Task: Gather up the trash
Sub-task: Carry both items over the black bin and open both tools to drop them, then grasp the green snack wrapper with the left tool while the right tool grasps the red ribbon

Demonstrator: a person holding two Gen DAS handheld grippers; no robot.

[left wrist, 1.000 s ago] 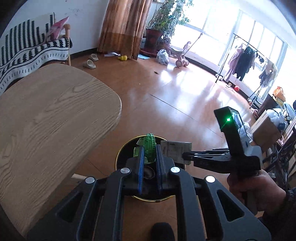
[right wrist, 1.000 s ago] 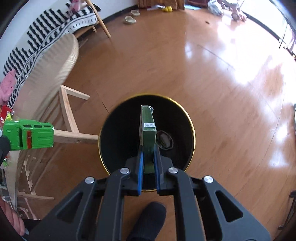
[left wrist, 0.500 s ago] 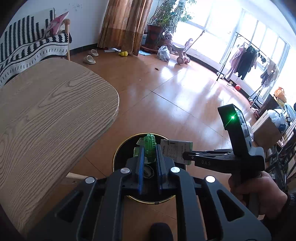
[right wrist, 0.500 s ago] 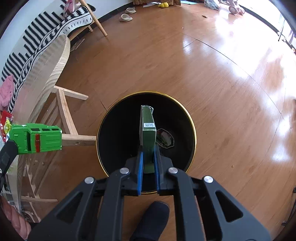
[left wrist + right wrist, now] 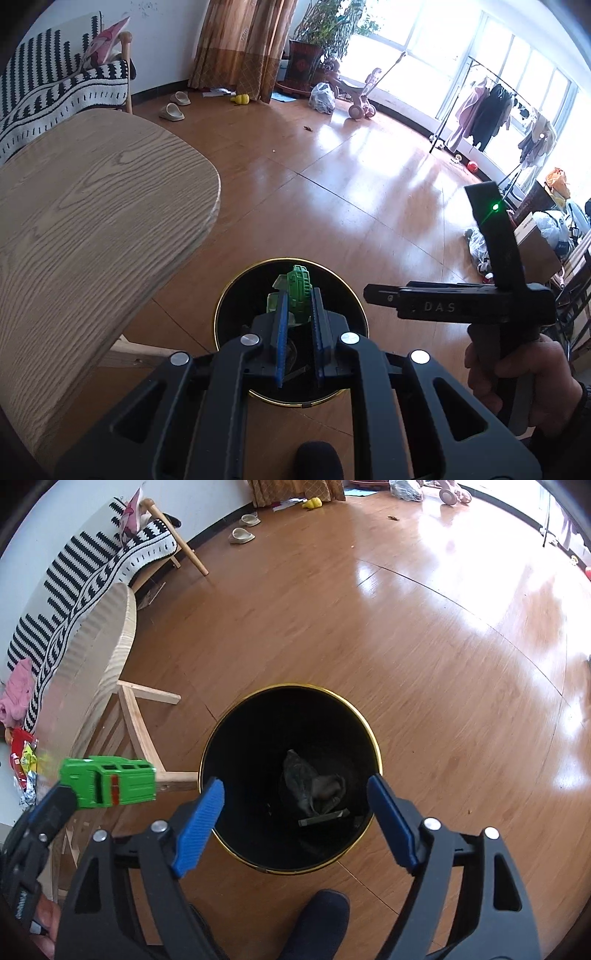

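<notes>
Trash lies at the bottom of the black bin (image 5: pixel 236 738), right beneath our right tongs (image 5: pixel 295 786), which only their own camera shows; their jaws have just been opening and stand wide, released, nothing between them. Our left tongs (image 5: pixel 298 306) stay clenched on a green toy truck (image 5: pixel 300 291) above the bin's rim, beside the wooden bench (image 5: pixel 92 221).

Left gripper (image 5: pixel 298 321) being kept clamped on green toy (image 5: pixel 300 291), angled downward. Right gripper (image 5: pixel 295 805) being pointed steeply down, jaws just opened wide, nothing between pads. Right hand (image 5: pixel 517 384) being wrapped around handle.
</notes>
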